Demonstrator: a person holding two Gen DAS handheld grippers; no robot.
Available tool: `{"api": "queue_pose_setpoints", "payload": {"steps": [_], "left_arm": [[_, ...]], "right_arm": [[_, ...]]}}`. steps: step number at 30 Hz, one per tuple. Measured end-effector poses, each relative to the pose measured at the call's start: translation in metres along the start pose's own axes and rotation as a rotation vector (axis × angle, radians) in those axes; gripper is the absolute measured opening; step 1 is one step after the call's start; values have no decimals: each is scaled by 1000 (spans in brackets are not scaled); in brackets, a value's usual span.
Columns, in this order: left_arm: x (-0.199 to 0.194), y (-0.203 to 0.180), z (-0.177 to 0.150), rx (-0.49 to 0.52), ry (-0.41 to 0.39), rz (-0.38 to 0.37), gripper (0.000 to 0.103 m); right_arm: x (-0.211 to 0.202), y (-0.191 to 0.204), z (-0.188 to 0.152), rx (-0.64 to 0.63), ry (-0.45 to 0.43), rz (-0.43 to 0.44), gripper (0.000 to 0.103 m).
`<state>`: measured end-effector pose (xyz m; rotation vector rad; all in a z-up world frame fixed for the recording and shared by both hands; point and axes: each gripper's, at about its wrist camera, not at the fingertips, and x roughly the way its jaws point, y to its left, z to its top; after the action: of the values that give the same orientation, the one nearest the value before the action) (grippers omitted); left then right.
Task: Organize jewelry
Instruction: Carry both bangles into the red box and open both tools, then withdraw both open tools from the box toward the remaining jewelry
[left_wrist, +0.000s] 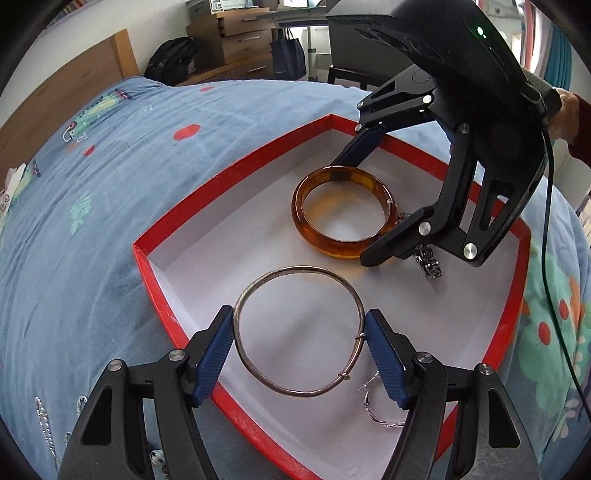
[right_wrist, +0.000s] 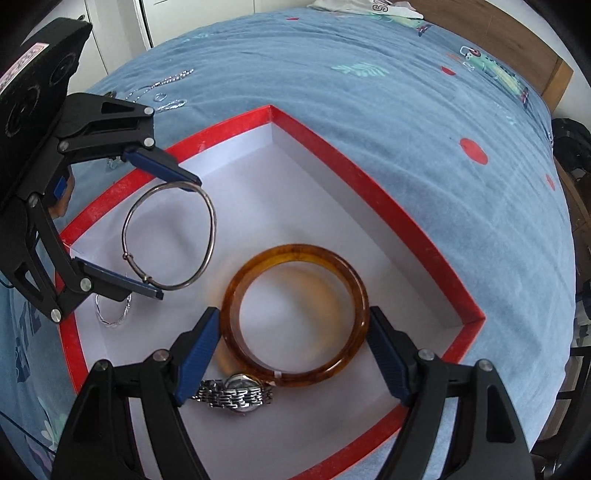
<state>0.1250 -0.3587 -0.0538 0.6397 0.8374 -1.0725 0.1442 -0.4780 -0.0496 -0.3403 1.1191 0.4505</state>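
A red box (left_wrist: 236, 168) (right_wrist: 354, 162) with a white inside lies on the bed. My left gripper (left_wrist: 300, 356) (right_wrist: 173, 236) spans a thin silver bangle (left_wrist: 258, 373) (right_wrist: 212, 229), its blue pads touching the bangle's two sides. My right gripper (right_wrist: 294, 354) (left_wrist: 354, 206) spans an amber bangle (right_wrist: 295, 251) (left_wrist: 306, 225), pads against its sides. Both bangles are low over the box floor. A steel watch (right_wrist: 236, 397) (left_wrist: 428, 264) lies in the box beside the amber bangle. A silver earring (left_wrist: 373, 410) (right_wrist: 112, 314) lies near the left gripper.
The blue patterned bedspread (left_wrist: 110, 184) (right_wrist: 406, 92) surrounds the box. Silver chains and small pieces (right_wrist: 166, 92) (left_wrist: 44, 421) lie on it beside the box. A wooden headboard (left_wrist: 55, 96), drawers and a chair stand beyond the bed.
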Motion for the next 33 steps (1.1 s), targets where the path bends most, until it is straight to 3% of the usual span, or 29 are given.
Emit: {"api": "queue_pose_setpoints", "payload": {"steps": [10, 18, 23, 33], "left_arm": [[-19, 0, 0, -25, -2, -27, 72], [-73, 5, -21, -104, -43, 5, 72], [-123, 12, -57, -217, -79, 60, 76], [-216, 9, -157, -432, -99, 257, 82]], "right_arm": [[-19, 3, -5, 15, 29, -63, 77], [-56, 13, -16, 84, 26, -113, 77], [-100, 33, -29, 191, -56, -132, 78], [-153, 108, -52, 343, -182, -157, 77]]}}
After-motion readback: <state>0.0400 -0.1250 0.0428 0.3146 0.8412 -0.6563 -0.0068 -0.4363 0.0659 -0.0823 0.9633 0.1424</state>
